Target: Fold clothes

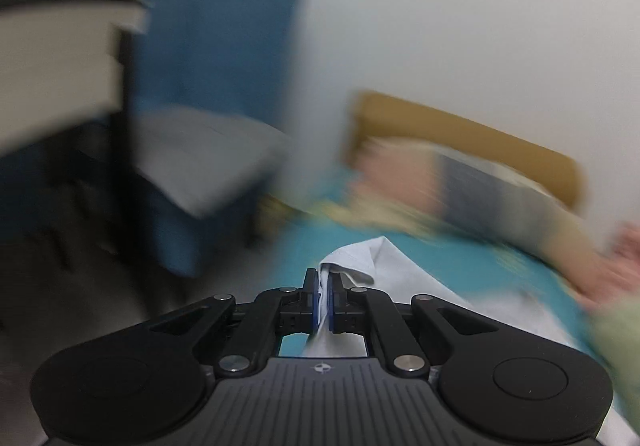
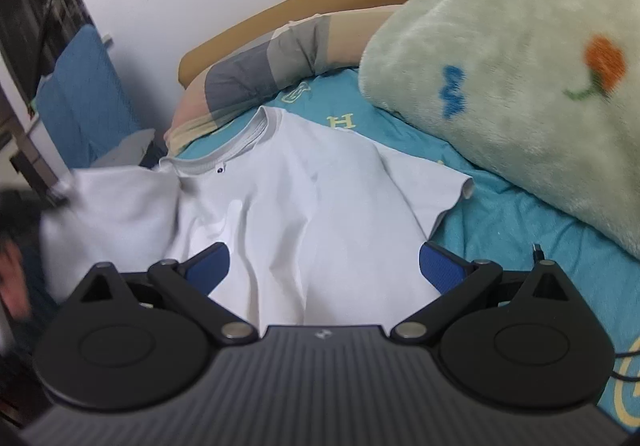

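Note:
A white T-shirt [image 2: 304,189] lies on the teal bed sheet [image 2: 508,217], collar toward the far left, one short sleeve spread to the right. My left gripper [image 1: 324,298] is shut on a fold of the white T-shirt [image 1: 384,266] and holds it lifted; that view is blurred by motion. In the right wrist view the lifted left sleeve side [image 2: 108,205] is raised and blurred at the left. My right gripper [image 2: 324,266] is wide open and empty, just above the shirt's lower body.
A pale green fleece blanket [image 2: 520,77] is heaped at the right. A striped pillow [image 2: 272,57] and a mustard headboard [image 2: 296,5] lie beyond the collar. A blue chair [image 1: 216,85] with grey cloth stands left of the bed. A black cable [image 2: 538,250] lies near my right finger.

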`<state>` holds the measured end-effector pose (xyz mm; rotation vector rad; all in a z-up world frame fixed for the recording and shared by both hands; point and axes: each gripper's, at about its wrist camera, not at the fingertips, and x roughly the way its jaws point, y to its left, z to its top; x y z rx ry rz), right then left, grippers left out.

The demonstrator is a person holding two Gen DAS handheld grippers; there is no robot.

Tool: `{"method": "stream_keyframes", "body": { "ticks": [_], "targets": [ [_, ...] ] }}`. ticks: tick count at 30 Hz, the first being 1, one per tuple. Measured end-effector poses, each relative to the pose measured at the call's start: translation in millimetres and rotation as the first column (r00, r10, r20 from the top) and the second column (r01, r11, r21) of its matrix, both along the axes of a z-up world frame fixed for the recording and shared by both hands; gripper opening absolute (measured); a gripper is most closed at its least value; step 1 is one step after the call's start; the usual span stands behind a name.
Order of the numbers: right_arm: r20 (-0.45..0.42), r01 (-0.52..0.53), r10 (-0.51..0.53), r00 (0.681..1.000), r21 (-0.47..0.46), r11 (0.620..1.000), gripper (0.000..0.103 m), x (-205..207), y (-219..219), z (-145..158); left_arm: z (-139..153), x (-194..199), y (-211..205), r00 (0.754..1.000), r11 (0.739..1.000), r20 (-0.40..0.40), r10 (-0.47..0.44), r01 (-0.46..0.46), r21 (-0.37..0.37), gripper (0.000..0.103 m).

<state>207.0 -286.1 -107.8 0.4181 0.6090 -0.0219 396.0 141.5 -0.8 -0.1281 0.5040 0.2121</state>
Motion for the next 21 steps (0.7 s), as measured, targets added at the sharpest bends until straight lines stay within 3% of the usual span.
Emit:
{"method": "stream_keyframes", "body": {
  "ticks": [2, 3, 6, 8, 10, 13, 15, 18, 21],
  "targets": [
    [-0.003, -0.008, 0.008, 1.000, -0.024, 1.000, 0.103, 4, 5, -2, 1, 23, 26, 0.995, 0.992, -0.014, 0.100, -0.099, 0.077, 0.004],
    [-0.005, -0.011, 0.010, 1.000, -0.036, 0.999, 0.103, 6, 7, -3, -7, 29, 36, 0.990, 0.989, -0.046, 0.136, -0.133, 0.069, 0.005],
    [-0.009, -0.015, 0.014, 1.000, -0.062, 0.998, 0.103, 12, 12, -6, -35, 39, 63, 0.966, 0.977, -0.148, 0.210, -0.213, -0.002, 0.012],
    [-0.012, -0.019, 0.019, 1.000, -0.065, 0.998, 0.103, 16, 15, -7, -51, 26, 67, 0.956, 0.975, -0.212, 0.203, -0.218, -0.049, 0.028],
    [-0.010, -0.032, 0.031, 0.999, -0.077, 0.997, 0.103, 17, 19, -8, -62, 8, 66, 0.941, 0.976, -0.293, 0.170, -0.201, -0.079, 0.035],
    [-0.002, -0.038, 0.038, 0.999, -0.085, 0.996, 0.103, 18, 23, -6, -62, -46, 38, 0.917, 0.994, -0.394, 0.067, -0.097, -0.059, 0.048],
    [0.004, -0.040, 0.041, 0.999, -0.073, 0.996, 0.103, 16, 22, -3, -58, -94, 13, 0.892, 0.998, -0.452, -0.006, -0.020, -0.052, 0.051],
    [0.020, -0.049, 0.050, 0.999, -0.082, 0.995, 0.103, 10, 23, 3, -47, -181, -18, 0.852, 0.989, -0.508, -0.127, 0.071, -0.128, 0.056],
    [0.037, -0.061, 0.065, 0.997, -0.110, 0.992, 0.103, -2, 25, 9, -50, -262, -57, 0.808, 0.964, -0.537, -0.242, 0.139, -0.226, 0.058]
  ]
}}
